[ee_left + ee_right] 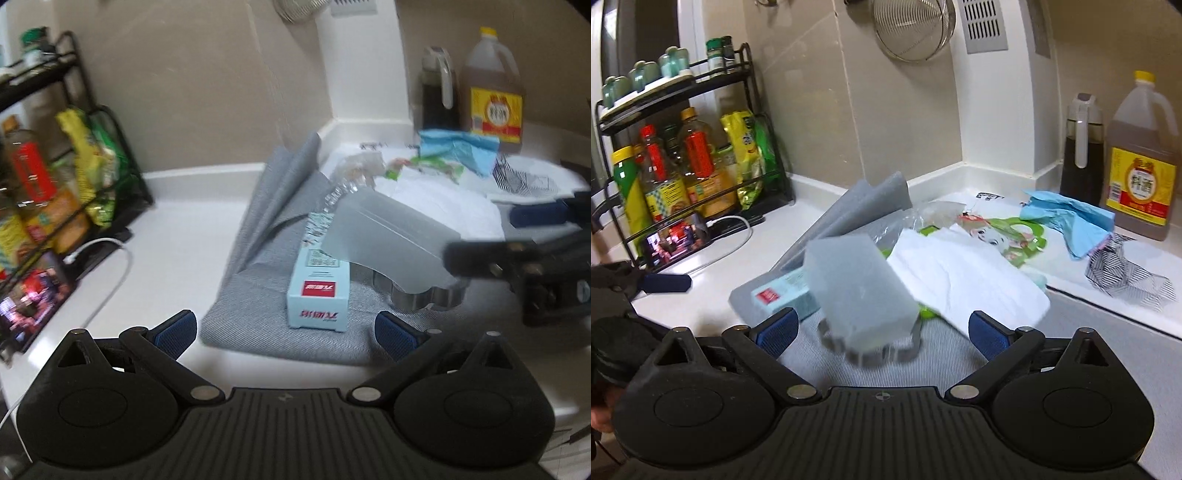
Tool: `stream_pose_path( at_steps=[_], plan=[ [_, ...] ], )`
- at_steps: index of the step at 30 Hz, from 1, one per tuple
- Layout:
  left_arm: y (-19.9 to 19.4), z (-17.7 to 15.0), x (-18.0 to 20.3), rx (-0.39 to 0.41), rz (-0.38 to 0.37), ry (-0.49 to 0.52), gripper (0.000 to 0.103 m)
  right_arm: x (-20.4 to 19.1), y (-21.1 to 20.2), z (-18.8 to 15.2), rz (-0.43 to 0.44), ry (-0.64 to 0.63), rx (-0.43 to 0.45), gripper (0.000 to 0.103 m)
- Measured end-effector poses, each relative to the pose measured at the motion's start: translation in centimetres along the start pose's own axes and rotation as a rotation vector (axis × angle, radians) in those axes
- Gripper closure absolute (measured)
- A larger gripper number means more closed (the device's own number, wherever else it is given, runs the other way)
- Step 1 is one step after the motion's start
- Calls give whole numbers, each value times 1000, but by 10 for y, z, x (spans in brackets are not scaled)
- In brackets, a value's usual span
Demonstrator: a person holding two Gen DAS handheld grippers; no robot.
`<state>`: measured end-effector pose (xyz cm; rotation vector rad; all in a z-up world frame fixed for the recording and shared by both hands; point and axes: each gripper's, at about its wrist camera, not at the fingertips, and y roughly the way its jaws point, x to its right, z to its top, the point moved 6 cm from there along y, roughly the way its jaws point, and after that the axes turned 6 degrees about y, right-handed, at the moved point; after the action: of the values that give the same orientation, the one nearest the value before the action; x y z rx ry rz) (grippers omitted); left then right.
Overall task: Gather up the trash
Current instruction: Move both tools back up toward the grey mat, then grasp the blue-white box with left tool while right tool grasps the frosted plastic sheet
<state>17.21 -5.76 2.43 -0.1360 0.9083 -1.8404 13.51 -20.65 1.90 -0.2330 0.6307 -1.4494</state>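
Trash lies in a heap on a grey cloth (255, 236) on the white counter. It includes a light blue carton (319, 295), white tissue (971, 273), a green wrapper (1012, 236), crumpled blue paper (1071, 221) and a striped wrapper (1123, 273). A blurred frosted grey box (857, 288) sits over a scalloped metal ring (424, 297). My left gripper (284, 330) is open, just short of the carton's near end. My right gripper (882, 330) is open wide; the grey box is between its fingers, clear of the pads. Each gripper also shows at the edge of the other's view.
A black rack (746, 110) with bottles and snack packets stands at the back left, with a phone (676, 240) and a white cable (114, 266) in front of it. An oil jug (1141, 173) and a dark sauce bottle (1082, 155) stand at the back right. A wire strainer (912, 26) hangs on the wall.
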Motion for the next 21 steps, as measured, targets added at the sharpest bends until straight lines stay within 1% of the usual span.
stream_pose_path(
  at_steps=[6,11,12,13,14,15,16,17,19,21],
  plan=[
    [30,6,7,-35,-52,53,0,3,36,5,19,-2,-67,4],
    [49,13,6,-67,-80,40,0,-1,54,4,33,-9,-89,4],
    [52,13,6,-73,-81,38,1,-2,57,3,45,-9,-102,9],
    [53,13,6,-70,-82,28,7,-2,59,2,67,0,-104,22],
    [52,13,5,-68,-88,18,14,-4,58,2,84,-6,-101,31],
    [50,13,5,-65,-101,10,38,-5,57,2,75,-15,-90,31],
    [48,13,5,-64,-118,1,59,-6,55,1,63,-33,-74,32],
    [47,13,5,-65,-126,-4,60,-7,51,2,57,-53,-51,33],
    [42,13,4,-48,-116,-17,60,-9,44,3,46,-85,-5,34],
    [38,14,3,-38,-114,-35,60,-6,36,8,36,-85,39,34]
  ],
)
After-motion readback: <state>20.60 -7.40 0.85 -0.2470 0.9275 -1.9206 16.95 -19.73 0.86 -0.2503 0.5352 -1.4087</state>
